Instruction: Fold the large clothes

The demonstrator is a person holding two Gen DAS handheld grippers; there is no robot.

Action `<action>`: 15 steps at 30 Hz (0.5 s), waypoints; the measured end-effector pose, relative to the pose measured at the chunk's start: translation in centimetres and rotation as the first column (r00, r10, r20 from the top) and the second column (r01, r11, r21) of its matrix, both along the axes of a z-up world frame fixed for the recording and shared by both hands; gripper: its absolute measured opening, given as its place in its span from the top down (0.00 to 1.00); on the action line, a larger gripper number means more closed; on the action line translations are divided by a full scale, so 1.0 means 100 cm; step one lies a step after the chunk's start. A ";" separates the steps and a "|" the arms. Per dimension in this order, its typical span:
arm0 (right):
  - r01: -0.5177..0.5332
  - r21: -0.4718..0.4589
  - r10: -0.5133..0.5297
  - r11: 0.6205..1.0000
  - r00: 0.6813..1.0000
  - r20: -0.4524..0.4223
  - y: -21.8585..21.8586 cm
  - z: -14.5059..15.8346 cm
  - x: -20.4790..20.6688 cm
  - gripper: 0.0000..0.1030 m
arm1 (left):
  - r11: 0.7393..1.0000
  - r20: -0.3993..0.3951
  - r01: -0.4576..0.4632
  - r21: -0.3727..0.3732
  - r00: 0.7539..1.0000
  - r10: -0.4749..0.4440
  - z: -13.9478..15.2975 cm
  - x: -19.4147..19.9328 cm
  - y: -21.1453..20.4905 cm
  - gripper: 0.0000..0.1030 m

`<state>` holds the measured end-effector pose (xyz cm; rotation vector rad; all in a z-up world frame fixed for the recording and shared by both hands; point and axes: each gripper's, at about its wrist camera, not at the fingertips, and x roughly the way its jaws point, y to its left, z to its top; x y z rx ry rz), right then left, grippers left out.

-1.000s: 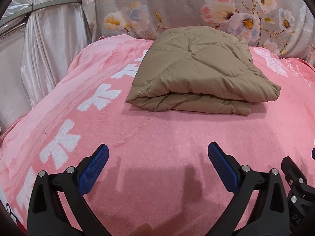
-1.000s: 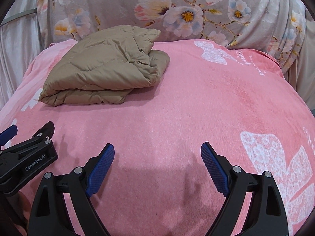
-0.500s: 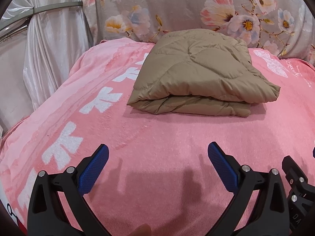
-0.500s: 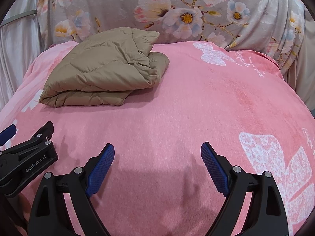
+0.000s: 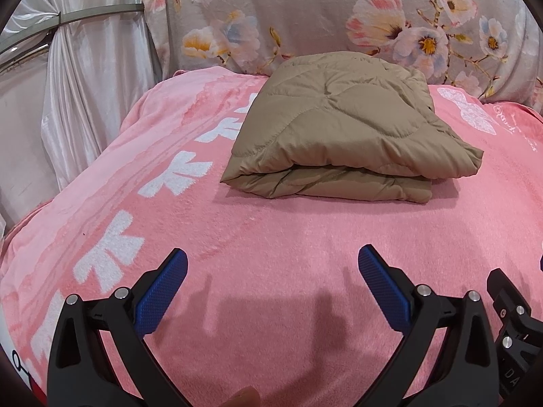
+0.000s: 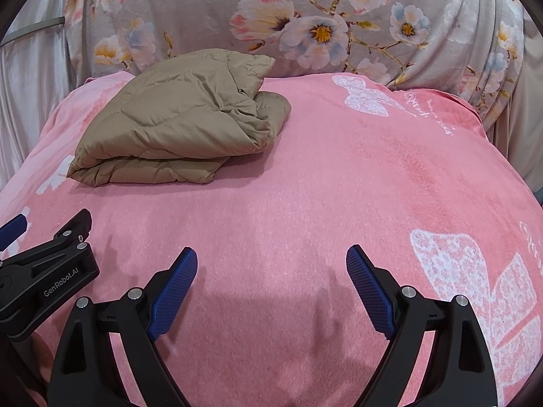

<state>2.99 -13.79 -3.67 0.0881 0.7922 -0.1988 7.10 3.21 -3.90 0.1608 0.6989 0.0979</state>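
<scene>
Padding makes the tan quilted jacket (image 5: 342, 125) soft, light, springy; grip its folded near edge. Both tongs (image 5: 271, 288) (image 6: 271, 285) gape empty, near it.

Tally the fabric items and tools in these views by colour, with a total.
Tan quilted folded garment: 1
Pink plush blanket with white bow prints: 1
Grey floral-print cloth: 1
White satin curtain: 1
Black tools with blue pads, left tool and right tool: 2
Total: 6

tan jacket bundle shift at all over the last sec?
No. The folded tan jacket lies in the same spot on the pink blanket, its far edge against the floral fabric as before. Slight framing drift in the left wrist view only.
</scene>
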 end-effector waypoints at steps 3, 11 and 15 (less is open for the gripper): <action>0.001 0.000 -0.001 1.000 1.000 0.000 0.001 0.000 0.000 0.16 | 1.000 0.002 -0.001 -0.003 1.000 0.001 0.001 -0.001 0.000 0.04; 0.002 -0.002 -0.002 1.000 1.000 0.000 0.001 0.000 0.001 0.16 | 1.000 0.003 -0.001 -0.003 1.000 0.001 0.002 -0.001 0.000 0.04; 0.002 -0.004 -0.002 1.000 1.000 0.001 0.001 0.000 0.001 0.16 | 1.000 0.004 -0.001 -0.003 1.000 0.001 0.002 -0.001 0.000 0.04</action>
